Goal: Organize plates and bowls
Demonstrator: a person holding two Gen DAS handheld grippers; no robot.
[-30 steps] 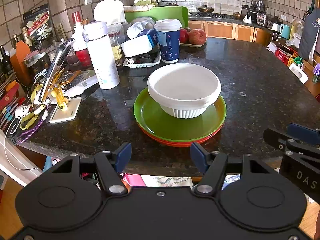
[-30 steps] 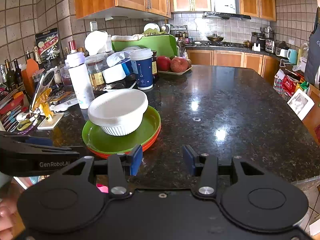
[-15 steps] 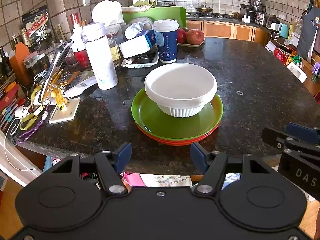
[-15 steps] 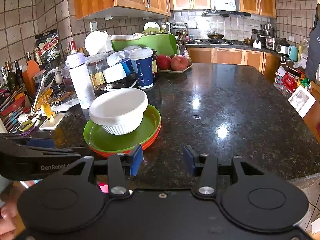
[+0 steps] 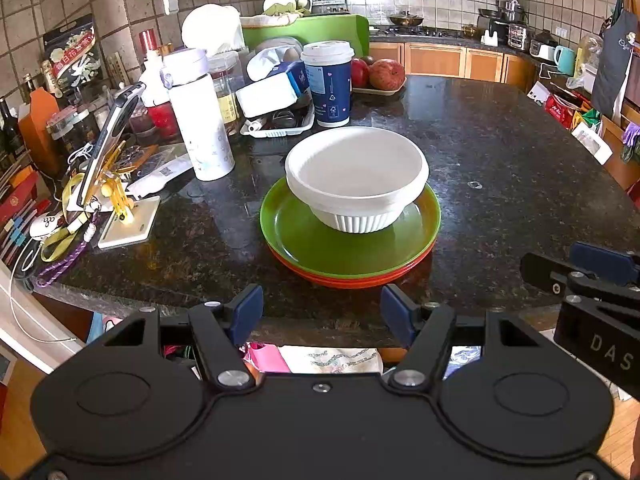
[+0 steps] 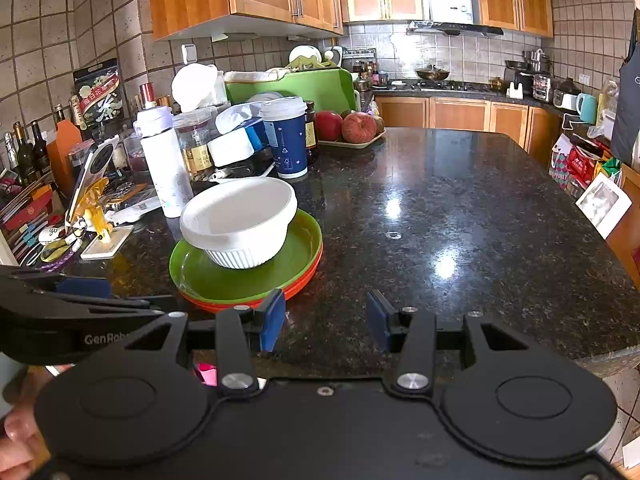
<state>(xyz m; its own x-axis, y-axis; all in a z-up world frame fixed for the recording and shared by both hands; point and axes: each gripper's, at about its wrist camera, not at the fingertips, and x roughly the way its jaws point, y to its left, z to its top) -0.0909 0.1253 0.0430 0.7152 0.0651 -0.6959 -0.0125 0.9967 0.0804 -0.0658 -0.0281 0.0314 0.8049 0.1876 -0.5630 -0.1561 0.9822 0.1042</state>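
Observation:
A white ribbed bowl (image 5: 356, 178) (image 6: 240, 216) stands in a green plate (image 5: 320, 246) (image 6: 240, 280), which rests on orange plates (image 5: 356, 280) (image 6: 304, 280) near the front edge of the dark granite counter (image 5: 500, 168) (image 6: 440, 208). The bowl looks like two bowls nested. My left gripper (image 5: 322, 312) hangs open just in front of the stack, off the counter edge, with nothing between its fingers. My right gripper (image 6: 326, 320) is open and empty too, to the right of the stack. Each gripper shows at the edge of the other's view.
Clutter crowds the counter's back left: a white bottle (image 5: 200, 120), a blue paper cup (image 5: 329, 84), a phone on a yellow stand (image 5: 108, 168), jars, a green board (image 5: 312, 30). A tray of apples (image 6: 352, 130) sits behind. Bare granite lies to the right.
The views have shifted only slightly between frames; the bowl and plates have not moved and both grippers keep the same opening.

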